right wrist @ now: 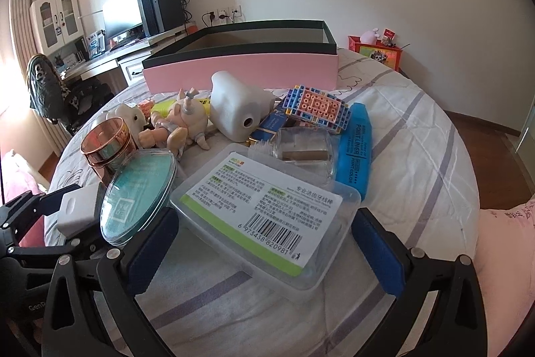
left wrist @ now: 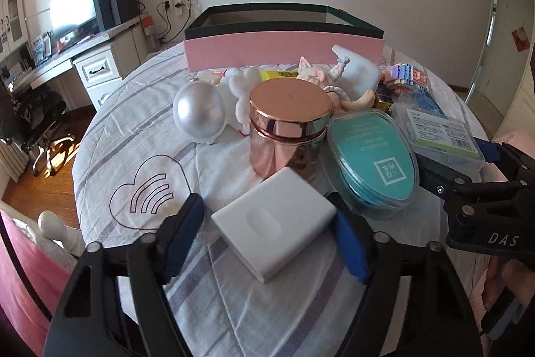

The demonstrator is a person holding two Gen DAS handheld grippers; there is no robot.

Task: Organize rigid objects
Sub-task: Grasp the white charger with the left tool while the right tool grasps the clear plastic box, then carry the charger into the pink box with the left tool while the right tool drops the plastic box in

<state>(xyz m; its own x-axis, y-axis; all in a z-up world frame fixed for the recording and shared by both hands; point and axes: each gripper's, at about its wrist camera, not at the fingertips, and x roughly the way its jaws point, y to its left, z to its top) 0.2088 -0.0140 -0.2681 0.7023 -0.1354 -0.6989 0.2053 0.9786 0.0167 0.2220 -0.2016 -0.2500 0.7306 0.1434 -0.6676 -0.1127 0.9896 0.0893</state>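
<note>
Pink box (right wrist: 240, 69) with dark rim stands at far side of bed (right wrist: 418, 136), looks empty inside; nothing sorted yet. All items remain piled before it: clear plastic case (right wrist: 267, 216), teal oval dish (left wrist: 371, 159), copper jar (left wrist: 287, 129), white block (left wrist: 274, 223). Left hand-held gripper (left wrist: 267, 243) released, straddling white block. Right hand-held gripper (right wrist: 264, 250) released, around clear case.

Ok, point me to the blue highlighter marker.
In the right wrist view the blue highlighter marker lies right of centre on the bedspread, beside the clear glass bottle, just below the colourful brick block.
</note>
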